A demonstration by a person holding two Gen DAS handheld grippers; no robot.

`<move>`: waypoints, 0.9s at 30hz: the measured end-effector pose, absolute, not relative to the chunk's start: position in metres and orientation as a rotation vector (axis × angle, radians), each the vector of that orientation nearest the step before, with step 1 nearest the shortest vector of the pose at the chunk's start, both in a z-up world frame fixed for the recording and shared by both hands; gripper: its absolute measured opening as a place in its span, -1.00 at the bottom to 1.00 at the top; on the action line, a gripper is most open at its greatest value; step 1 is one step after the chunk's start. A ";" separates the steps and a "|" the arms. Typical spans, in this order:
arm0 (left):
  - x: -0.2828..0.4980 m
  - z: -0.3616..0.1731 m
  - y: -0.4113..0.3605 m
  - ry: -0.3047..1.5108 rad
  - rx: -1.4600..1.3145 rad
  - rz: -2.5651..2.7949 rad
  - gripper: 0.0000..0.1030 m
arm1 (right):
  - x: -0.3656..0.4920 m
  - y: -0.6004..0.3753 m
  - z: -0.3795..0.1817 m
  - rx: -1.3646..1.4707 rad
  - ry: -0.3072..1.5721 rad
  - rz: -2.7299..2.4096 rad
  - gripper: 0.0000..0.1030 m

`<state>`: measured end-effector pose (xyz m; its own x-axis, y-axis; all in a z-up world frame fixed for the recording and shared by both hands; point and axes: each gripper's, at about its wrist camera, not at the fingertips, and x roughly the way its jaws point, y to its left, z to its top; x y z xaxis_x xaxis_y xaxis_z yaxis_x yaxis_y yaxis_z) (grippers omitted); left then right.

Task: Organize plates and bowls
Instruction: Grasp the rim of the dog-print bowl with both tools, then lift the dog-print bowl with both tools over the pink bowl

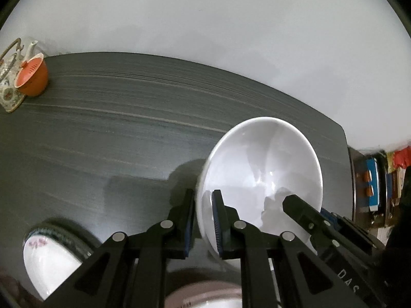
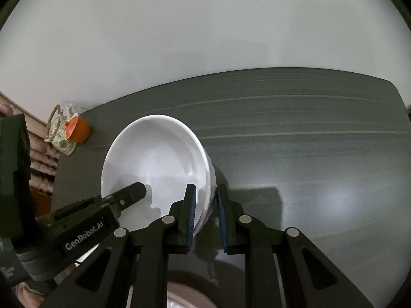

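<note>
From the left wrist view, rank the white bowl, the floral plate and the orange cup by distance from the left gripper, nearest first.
1. White bowl: its rim is clamped between the left gripper fingers.
2. Floral plate: lower left, on the table.
3. Orange cup: far left corner, beside the teapot.

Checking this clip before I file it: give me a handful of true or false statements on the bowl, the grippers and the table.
1. Both grippers clamp the rim of the round white ceramic bowl, the left gripper and the right gripper on opposite sides. True.
2. The white bowl holds soup. False: its inside looks empty.
3. An orange cup lies tipped beside a floral teapot at the dark table's far corner. True.
4. The right gripper's jaws stand wide open beside the bowl. False: they are shut on its rim.
5. The table is bright red. False: it is dark grey with a streaked grain.
</note>
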<state>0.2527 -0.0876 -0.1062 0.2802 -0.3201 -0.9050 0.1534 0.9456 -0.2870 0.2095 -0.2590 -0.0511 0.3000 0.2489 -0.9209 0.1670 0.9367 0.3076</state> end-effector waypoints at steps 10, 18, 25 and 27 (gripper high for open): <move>0.210 -0.080 -0.082 1.226 -0.158 -0.350 -0.73 | 0.155 -0.262 -0.015 0.399 1.248 0.040 -0.69; 0.165 -0.064 -0.072 1.203 -0.156 -0.363 -0.73 | 0.115 -0.253 0.004 0.423 1.231 0.052 -0.69; 0.135 -0.065 -0.060 1.201 -0.166 -0.354 -0.73 | 0.086 -0.242 0.011 0.426 1.221 0.058 -0.69; 0.125 -0.067 -0.053 1.209 -0.168 -0.352 -0.73 | 0.080 -0.237 0.010 0.426 1.225 0.061 -0.68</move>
